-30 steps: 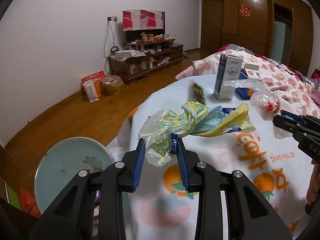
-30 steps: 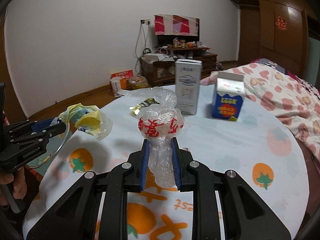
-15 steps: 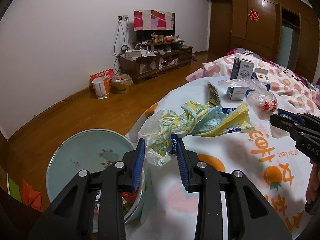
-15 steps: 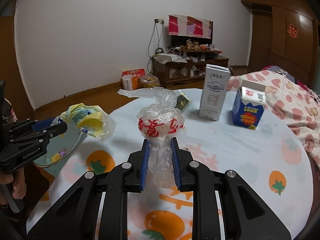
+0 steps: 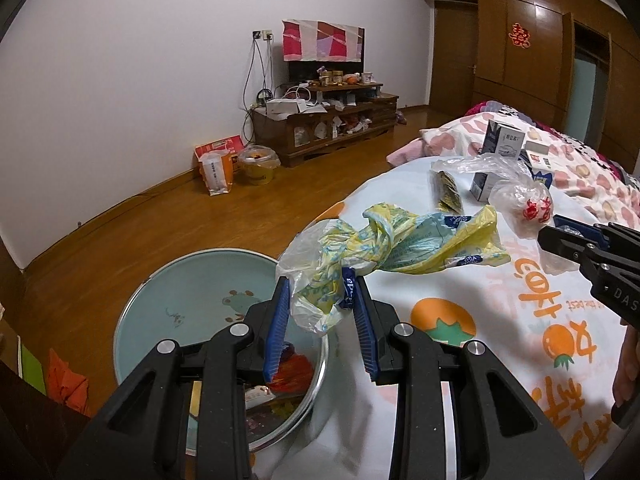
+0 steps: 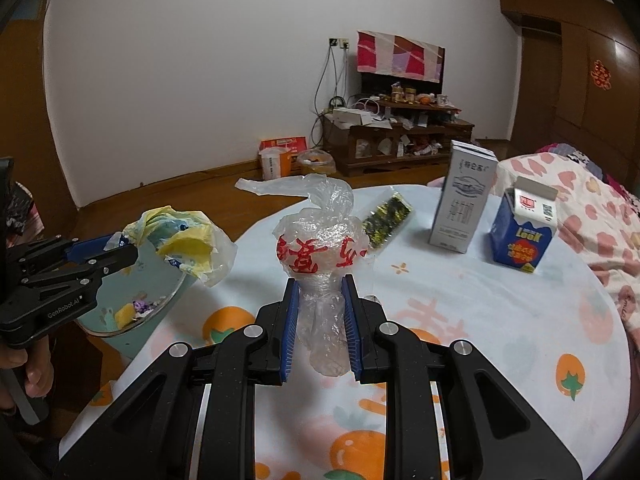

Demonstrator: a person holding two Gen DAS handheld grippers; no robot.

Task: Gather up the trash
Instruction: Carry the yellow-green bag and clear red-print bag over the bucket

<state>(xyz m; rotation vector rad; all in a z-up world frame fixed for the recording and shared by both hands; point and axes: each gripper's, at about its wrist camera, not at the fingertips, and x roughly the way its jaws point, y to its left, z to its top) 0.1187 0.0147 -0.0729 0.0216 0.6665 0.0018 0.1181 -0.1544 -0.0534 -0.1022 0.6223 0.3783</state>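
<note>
left gripper [image 5: 320,312] pinching the yellow wrapper [image 5: 400,240] right over the trash basin [image 5: 160,280] | right gripper [image 6: 320,320] clamped on the clear bag [image 6: 320,248] above the table [image 6: 480,320] | both look super light and crinkly, so grab the bunched necks, slippery film otherwise

two close wrist views, angled down, shared table [image 5: 500,320]

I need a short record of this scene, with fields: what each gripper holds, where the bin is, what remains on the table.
left gripper: shut on yellow plastic wrapper
right gripper: shut on clear plastic bag with red print
bin: pale blue, beside the table edge, trash inside
table: grey carton, blue carton, dark snack packet
</note>
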